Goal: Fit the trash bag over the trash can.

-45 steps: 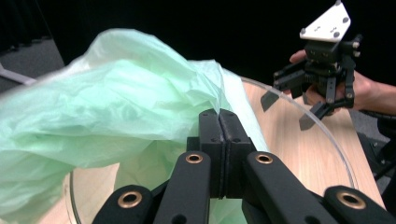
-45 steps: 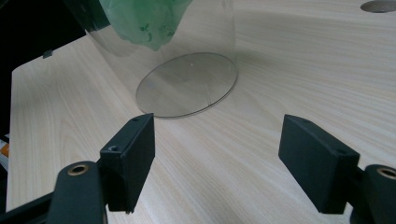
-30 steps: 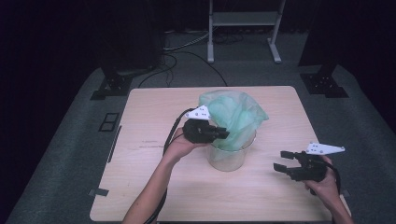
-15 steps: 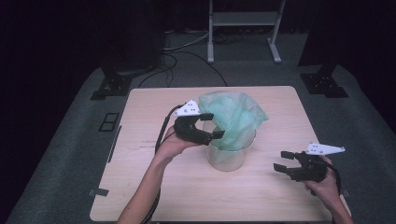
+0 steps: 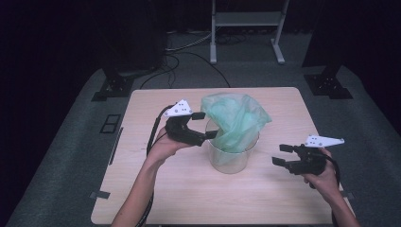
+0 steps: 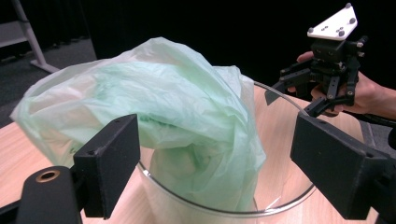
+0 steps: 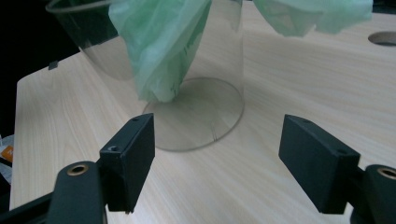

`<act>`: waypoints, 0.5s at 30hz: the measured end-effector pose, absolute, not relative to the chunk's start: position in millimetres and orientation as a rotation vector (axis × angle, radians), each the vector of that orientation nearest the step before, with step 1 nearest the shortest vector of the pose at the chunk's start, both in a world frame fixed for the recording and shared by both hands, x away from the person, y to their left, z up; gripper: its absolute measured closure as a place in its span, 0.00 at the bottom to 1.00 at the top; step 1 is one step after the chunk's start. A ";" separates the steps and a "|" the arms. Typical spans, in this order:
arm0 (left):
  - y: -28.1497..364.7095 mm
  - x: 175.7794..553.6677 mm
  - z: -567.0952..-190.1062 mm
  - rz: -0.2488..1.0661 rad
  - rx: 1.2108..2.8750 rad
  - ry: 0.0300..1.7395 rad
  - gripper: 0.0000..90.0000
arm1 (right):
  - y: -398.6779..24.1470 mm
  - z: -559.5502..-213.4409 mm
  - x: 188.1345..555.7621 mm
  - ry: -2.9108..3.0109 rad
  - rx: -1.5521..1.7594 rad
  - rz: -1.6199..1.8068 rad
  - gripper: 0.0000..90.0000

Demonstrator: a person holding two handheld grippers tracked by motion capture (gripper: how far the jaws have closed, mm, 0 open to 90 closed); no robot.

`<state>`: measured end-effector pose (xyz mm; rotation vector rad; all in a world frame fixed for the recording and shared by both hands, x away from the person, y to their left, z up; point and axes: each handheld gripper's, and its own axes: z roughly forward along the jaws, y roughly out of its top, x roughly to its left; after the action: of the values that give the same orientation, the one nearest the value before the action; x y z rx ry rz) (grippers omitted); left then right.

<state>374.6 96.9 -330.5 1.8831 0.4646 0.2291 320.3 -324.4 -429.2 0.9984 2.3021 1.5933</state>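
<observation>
A pale wooden table (image 5: 156, 198) carries a clear round container (image 5: 229, 156) near its middle, and a crumpled green plastic bag (image 5: 234, 120) sits partly down inside it, the rest billowing above and over the rim. The left gripper (image 5: 208, 126) is at the container's left rim beside the bag; its jaws have just been opening and stand wide, and in the left gripper view the bag lies beyond them, untouched by either pad. The right gripper (image 5: 282, 154) hovers to the right of the container, apart from it, jaws spread wide with nothing between them.
</observation>
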 end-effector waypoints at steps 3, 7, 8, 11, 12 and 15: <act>101.6 373.9 -331.4 0.233 1.880 0.478 0.16 | -319.5 -422.5 326.7 2.302 0.979 1.601 0.29; 106.6 375.3 -331.5 0.241 1.882 0.492 0.16 | -315.4 -409.6 336.2 2.291 0.958 1.613 0.29; 107.6 375.9 -331.4 0.242 1.881 0.494 0.16 | -314.7 -405.9 338.7 2.285 0.954 1.615 0.29; 110.2 377.9 -331.7 0.247 1.881 0.503 0.16 | -312.9 -395.2 348.0 2.268 0.958 1.646 0.29; 110.7 378.6 -332.3 0.244 1.880 0.506 0.16 | -312.4 -393.1 350.2 2.263 0.956 1.652 0.29; 112.0 379.6 -333.7 0.243 1.880 0.513 0.16 | -311.4 -385.2 358.6 2.250 0.964 1.680 0.29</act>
<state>379.6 112.0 -333.7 1.8804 0.5128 0.2434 358.6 -311.4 -385.2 0.9640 2.2503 1.6804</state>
